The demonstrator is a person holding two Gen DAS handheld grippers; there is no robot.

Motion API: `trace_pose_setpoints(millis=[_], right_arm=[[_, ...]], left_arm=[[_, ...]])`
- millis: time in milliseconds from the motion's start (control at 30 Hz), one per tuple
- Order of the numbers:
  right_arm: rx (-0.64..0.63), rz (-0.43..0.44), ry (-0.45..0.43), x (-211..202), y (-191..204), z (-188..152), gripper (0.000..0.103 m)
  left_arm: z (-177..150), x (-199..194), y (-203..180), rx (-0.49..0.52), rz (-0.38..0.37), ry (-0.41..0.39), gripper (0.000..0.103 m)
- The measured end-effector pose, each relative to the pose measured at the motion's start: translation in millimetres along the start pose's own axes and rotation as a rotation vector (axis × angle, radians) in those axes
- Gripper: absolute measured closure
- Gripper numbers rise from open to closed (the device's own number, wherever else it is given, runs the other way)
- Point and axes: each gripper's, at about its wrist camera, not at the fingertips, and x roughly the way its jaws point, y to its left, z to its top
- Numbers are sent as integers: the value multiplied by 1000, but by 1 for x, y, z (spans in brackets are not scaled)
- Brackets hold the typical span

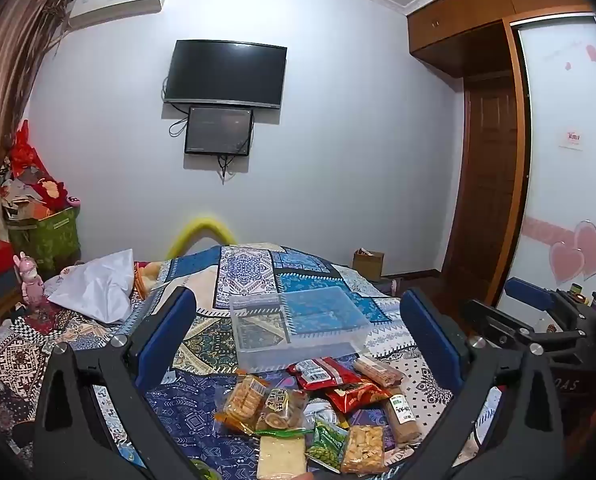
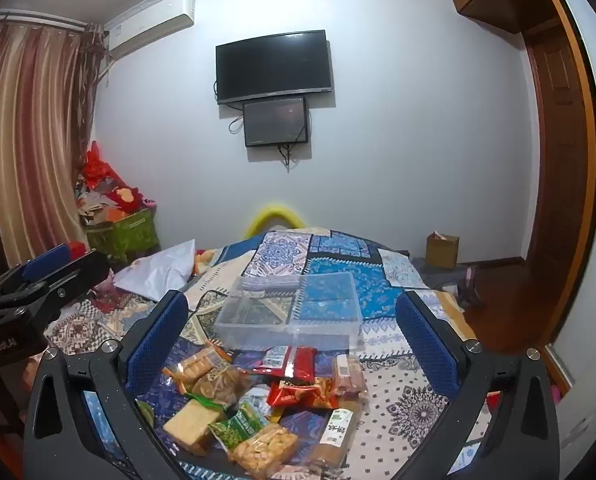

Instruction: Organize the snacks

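A pile of small snack packets [image 1: 318,412] lies on the patterned bedspread, just in front of a clear plastic box [image 1: 298,324] that stands empty. The pile [image 2: 266,404] and the box [image 2: 294,312] show the same way in the right wrist view. Red packets [image 2: 298,380] lie nearest the box; green pea packets [image 2: 238,428] and biscuit packs [image 2: 266,448] lie nearer me. My left gripper [image 1: 298,320] is open and empty above the pile. My right gripper [image 2: 292,320] is open and empty too. Each gripper shows at the edge of the other's view.
A white plastic bag [image 1: 98,284] lies on the bed [image 1: 250,268] at the left. A green bin of clutter [image 1: 46,236] stands in the left corner. A cardboard box [image 2: 442,250] sits on the floor at the right, by the wardrobe [image 1: 498,160].
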Motion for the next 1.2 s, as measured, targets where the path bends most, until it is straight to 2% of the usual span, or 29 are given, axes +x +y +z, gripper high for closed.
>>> trace_pose_setpoints(millis=[1200], right_arm=[[17, 21, -12, -4, 3, 1, 0]], left_arm=[[-5, 1, -5, 13, 6, 3, 0]])
